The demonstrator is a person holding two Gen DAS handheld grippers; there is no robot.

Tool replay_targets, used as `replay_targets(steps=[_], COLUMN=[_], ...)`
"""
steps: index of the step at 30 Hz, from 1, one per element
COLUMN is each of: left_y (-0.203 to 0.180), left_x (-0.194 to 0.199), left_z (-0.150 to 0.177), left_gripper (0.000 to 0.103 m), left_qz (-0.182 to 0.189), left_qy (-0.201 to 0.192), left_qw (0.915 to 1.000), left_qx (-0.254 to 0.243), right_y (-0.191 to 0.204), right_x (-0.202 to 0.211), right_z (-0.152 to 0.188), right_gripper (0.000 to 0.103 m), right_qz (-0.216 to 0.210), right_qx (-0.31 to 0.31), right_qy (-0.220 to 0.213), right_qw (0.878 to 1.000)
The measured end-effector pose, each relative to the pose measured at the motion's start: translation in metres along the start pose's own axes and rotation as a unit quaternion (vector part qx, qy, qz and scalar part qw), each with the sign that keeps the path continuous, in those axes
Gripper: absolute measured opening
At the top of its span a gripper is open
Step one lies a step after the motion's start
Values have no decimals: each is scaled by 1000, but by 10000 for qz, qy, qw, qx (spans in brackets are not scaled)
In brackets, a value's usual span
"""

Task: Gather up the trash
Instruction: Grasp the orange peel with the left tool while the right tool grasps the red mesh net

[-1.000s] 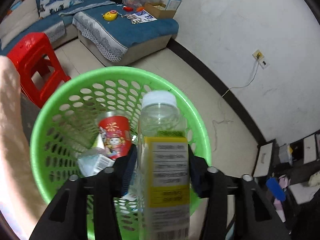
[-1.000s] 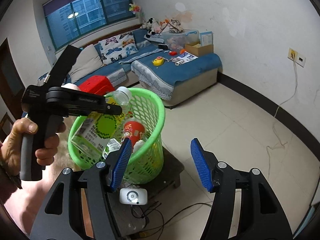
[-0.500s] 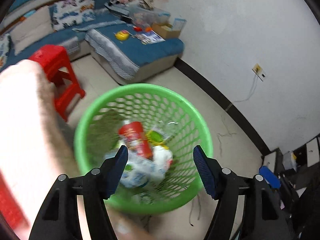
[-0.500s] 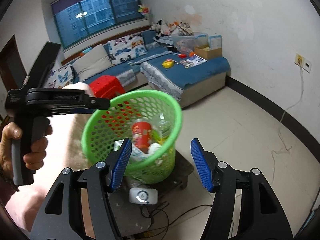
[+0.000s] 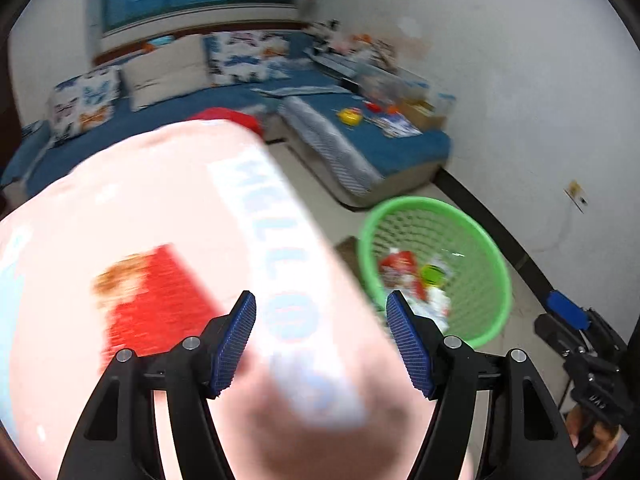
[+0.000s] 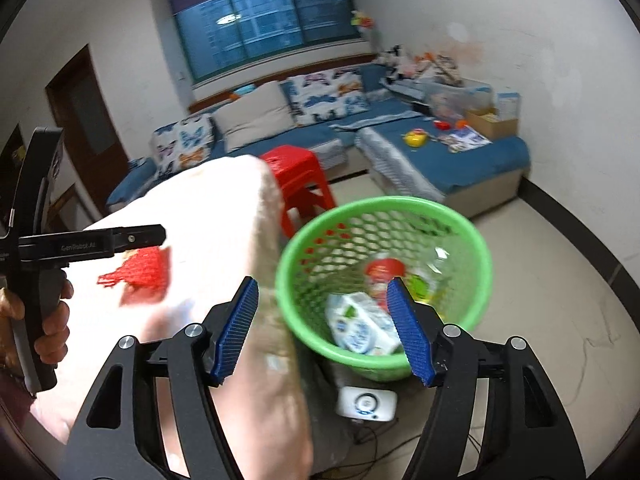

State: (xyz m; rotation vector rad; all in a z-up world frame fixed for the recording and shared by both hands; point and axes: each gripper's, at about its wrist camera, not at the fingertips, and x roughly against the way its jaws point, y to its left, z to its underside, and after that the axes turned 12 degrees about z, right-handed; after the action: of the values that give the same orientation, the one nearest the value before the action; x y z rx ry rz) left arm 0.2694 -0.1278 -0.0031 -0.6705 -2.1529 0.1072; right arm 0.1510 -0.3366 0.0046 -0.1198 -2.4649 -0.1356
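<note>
With both the left gripper (image 5: 321, 338) and right gripper (image 6: 321, 326) open and empty, the right one widening, a hasty reach for the red scrap (image 6: 138, 276) on the pink cushion (image 6: 200, 248) could knock the nearby green basket (image 6: 472, 236) over.

Home living room; blue L-shaped sofa (image 6: 400, 148) with butterfly-print cushions (image 6: 328, 98) across the centre; toys and boxes piled at its right end; red plastic stool (image 6: 298, 178) on tiled floor; wide window (image 6: 264, 26) at top.

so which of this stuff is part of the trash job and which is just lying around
Part of the job:
- green basket
- red cup in it
- white carton in it

Just lying about:
- red stool
- blue sofa
- yellow toy
- cardboard box
</note>
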Motion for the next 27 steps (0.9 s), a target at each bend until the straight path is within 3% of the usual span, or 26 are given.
replay_targets(steps=[6, 12, 18, 27], left_y=[75, 124, 157, 194], left_x=[38, 66, 82, 88], left_z=[11, 26, 38, 44], left_gripper=[65, 65, 65, 65], left_qz=[-408, -668, -752, -835], left_qy=[-234, -357, -392, -360], left_qw=[9967, 9915, 9868, 9825], left_qx=[658, 1058, 1376, 1626], right_y=[45, 101, 158, 216], right_x=[-10, -31, -62, -112], right_z=[-9, -15, -15, -27], right_gripper=[67, 67, 66, 62], right_qz=[-409, -933, -1505, -1708], right_qx=[280, 563, 682, 807], right_qy=[42, 300, 673, 1057], right_qw=[9988, 9936, 9840, 9763])
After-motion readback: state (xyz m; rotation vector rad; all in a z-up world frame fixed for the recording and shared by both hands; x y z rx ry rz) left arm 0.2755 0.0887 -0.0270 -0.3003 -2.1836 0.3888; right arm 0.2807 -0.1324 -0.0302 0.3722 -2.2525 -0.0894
